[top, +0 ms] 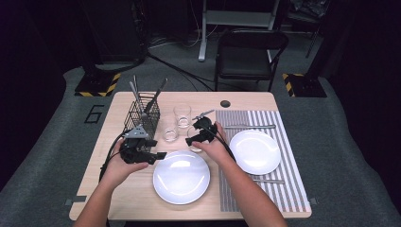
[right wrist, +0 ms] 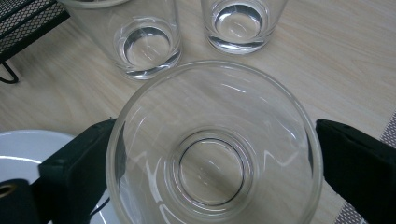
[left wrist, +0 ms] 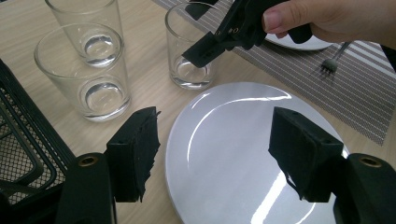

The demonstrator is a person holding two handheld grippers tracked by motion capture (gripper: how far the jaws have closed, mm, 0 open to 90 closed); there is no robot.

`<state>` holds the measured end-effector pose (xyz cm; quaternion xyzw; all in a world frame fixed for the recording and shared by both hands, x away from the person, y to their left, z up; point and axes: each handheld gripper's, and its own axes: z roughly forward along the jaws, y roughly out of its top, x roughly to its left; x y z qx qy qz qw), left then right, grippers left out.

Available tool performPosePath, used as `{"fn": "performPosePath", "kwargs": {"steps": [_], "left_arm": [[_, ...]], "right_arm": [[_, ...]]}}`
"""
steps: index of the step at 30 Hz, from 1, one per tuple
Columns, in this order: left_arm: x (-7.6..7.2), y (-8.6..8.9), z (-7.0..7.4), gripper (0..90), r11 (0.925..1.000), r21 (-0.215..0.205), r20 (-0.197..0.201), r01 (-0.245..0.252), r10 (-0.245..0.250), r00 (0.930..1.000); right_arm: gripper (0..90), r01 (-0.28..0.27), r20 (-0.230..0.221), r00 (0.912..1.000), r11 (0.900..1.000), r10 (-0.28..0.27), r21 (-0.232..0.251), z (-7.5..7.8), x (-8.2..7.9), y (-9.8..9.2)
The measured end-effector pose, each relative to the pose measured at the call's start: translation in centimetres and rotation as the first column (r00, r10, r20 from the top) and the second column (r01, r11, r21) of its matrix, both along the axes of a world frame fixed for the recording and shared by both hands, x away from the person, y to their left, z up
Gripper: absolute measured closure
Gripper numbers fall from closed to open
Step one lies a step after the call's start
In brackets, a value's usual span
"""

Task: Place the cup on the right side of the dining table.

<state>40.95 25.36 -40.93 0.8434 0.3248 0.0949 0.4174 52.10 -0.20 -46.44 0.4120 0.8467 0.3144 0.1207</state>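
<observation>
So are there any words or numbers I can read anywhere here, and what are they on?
"6": a big dark number on the grey floor mat, left of the table.
Nothing else: the glasses, the plates, the striped mat and the basket carry no writing.

Worktop (top: 123,189): pale wood grain. Placemat (top: 283,137): grey and white stripes; two plates, near plate (top: 181,177) and far plate (top: 255,151), both glossy white. Mesh basket (top: 142,118) black, grippers black, three glasses (right wrist: 215,154) clear and colourless.
</observation>
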Motion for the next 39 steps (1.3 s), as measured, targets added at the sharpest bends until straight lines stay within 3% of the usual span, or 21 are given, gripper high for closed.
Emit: {"fn": "performPosePath", "kwargs": {"steps": [8, 39], "left_arm": [[0.04, 0.01, -0.09, 32.7, 0.9999, -0.009, 0.006, -0.006, 0.006, 1.0000], [0.14, 0.19, -0.12, 32.8, 1.0000, -0.008, -0.001, -0.005, 0.005, 1.0000]], "right_arm": [[16.2, -0.028, 0.018, 0.9994, 0.999, 0.028, 0.020, 0.18, -0.05, 0.08], [16.9, -0.025, 0.028, 0.9993, 1.000, 0.025, 0.015, 0.29, -0.04, 0.16]]}}
